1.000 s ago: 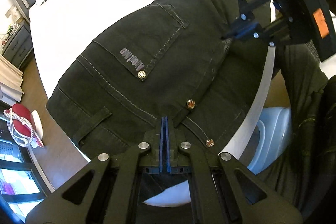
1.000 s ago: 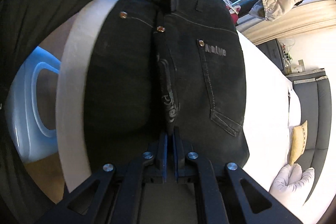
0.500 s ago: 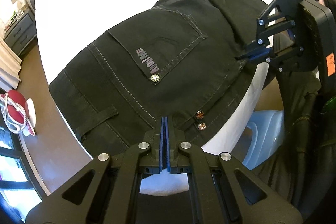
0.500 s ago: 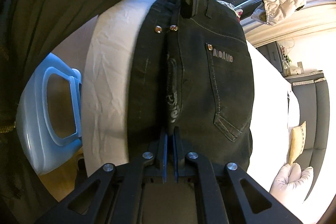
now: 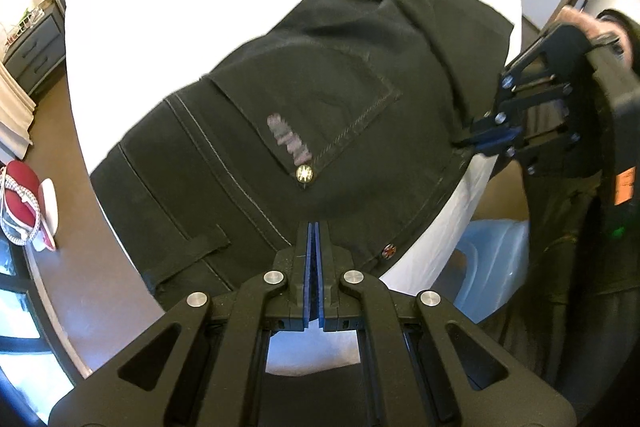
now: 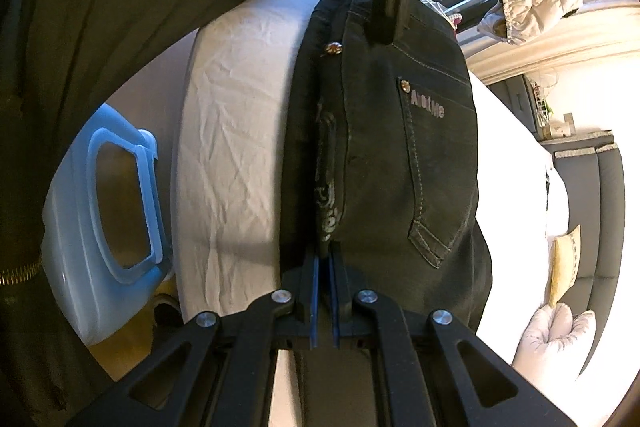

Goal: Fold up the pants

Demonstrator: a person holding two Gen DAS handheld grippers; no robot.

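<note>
The left claw (image 5: 312,227) reaches in low from the bottom of its own view, level over the bed (image 5: 208,7) edge; the right claw (image 5: 466,143) enters from the right edge of that view, a hand (image 5: 600,31) on its body. Since a second ago the black pants (image 5: 320,115) have been pulled further onto the white sheet, so more mattress side shows beside the blue basket (image 6: 108,211). The left claw is pinched together on the waistband at centre bottom. The right claw (image 6: 325,259) is clamped on the folded seat seam, a narrow gap between its pads. The pants lie folded along the bed's near edge, back pocket (image 6: 440,163) up.
</note>
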